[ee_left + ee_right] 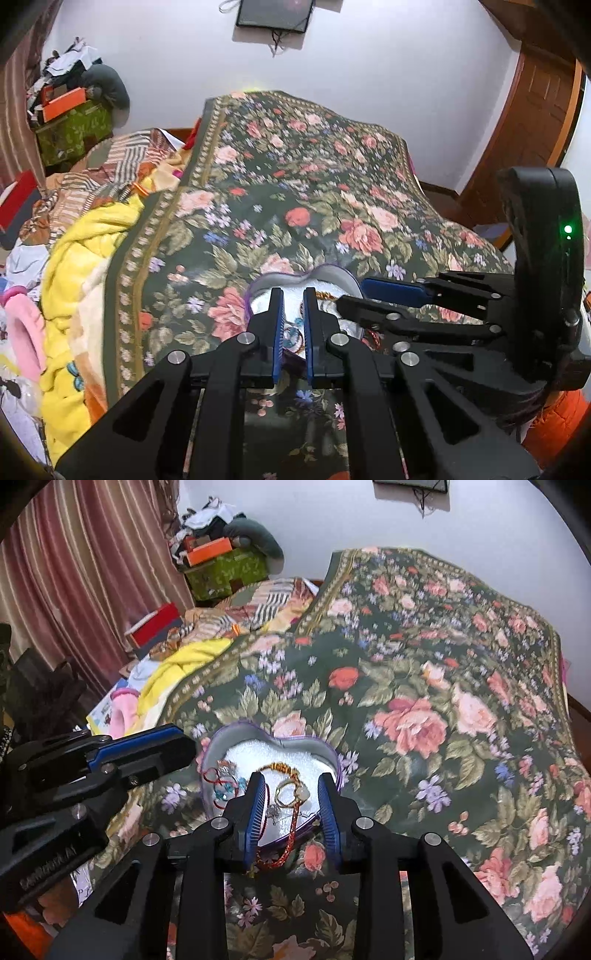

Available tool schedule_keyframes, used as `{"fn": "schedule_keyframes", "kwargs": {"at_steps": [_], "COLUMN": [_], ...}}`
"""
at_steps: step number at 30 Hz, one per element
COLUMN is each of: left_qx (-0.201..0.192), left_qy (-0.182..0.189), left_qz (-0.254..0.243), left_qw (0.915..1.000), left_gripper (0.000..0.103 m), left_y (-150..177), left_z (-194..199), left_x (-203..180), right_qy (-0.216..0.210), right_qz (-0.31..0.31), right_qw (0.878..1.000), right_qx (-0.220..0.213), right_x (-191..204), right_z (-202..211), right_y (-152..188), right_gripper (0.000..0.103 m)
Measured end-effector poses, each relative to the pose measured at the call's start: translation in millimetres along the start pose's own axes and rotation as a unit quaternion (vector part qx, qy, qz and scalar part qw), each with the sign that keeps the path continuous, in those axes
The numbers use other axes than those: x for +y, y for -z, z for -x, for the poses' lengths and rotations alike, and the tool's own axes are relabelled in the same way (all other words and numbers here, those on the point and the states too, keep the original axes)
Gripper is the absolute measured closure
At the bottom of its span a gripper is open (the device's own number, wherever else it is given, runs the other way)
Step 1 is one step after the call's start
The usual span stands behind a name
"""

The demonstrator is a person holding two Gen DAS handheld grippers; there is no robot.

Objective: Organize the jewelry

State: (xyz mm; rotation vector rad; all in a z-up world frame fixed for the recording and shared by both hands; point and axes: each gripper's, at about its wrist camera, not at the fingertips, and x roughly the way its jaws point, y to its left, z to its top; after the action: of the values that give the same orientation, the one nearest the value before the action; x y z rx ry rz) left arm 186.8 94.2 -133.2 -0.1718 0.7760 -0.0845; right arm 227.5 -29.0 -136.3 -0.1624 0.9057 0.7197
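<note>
**Over the heart-shaped tin, both grippers hover**

Between the blue-padded fingers (pixel 258 805) of the right gripper (pixel 293 781) we see a wide gap, nothing pinched, and straight through that gap lies the jewelry: a gold ring (pixel 286 794) with a pale stone and a red-and-gold braided cord (pixel 291 830) that trails over the near rim onto the cloth. Over on the other side, the left gripper (pixel 293 295) has its fingers drawn narrow with a slim gap between the pads, and nothing visibly caught in it. Both tips hang above the heart-shaped tin (pixel 236 734), purple-rimmed and lined in white, with a tangle of red and turquoise pieces (pixel 221 782) at its left edge. Out from there, the tin sits on a dark floral bedspread (pixel 424 686), with a yellow blanket (pixel 74 266) bunched off to the left.
</note>
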Motion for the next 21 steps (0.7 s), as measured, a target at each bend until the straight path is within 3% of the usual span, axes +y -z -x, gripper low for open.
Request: {"fn": "schedule_keyframes", "kwargs": {"at_steps": [9, 17, 21], "left_qx": [-0.081, -0.179, -0.215], "left_qy": [-0.020, -0.048, -0.063], "left_qz": [0.001, -0.026, -0.031], "left_qw": [0.9965, 0.9823, 0.9742], "left_gripper": [0.096, 0.096, 0.087], "left_y": [-13.7, -8.8, 1.9], "left_z": [71.2, 151.2, 179.6], "left_x": [-7.6, -40.8, -54.3], "right_qy": [0.023, 0.053, 0.067], "right_qz": [0.006, 0.023, 0.027], "right_qw": [0.993, 0.972, 0.962], "right_qx": [-0.117, -0.230, -0.265], "right_x": [15.3, 45.4, 58.9], "right_z": [89.2, 170.5, 196.1], "right_y": [-11.1, 1.6, 12.9], "right_gripper": [0.076, 0.076, 0.076]}}
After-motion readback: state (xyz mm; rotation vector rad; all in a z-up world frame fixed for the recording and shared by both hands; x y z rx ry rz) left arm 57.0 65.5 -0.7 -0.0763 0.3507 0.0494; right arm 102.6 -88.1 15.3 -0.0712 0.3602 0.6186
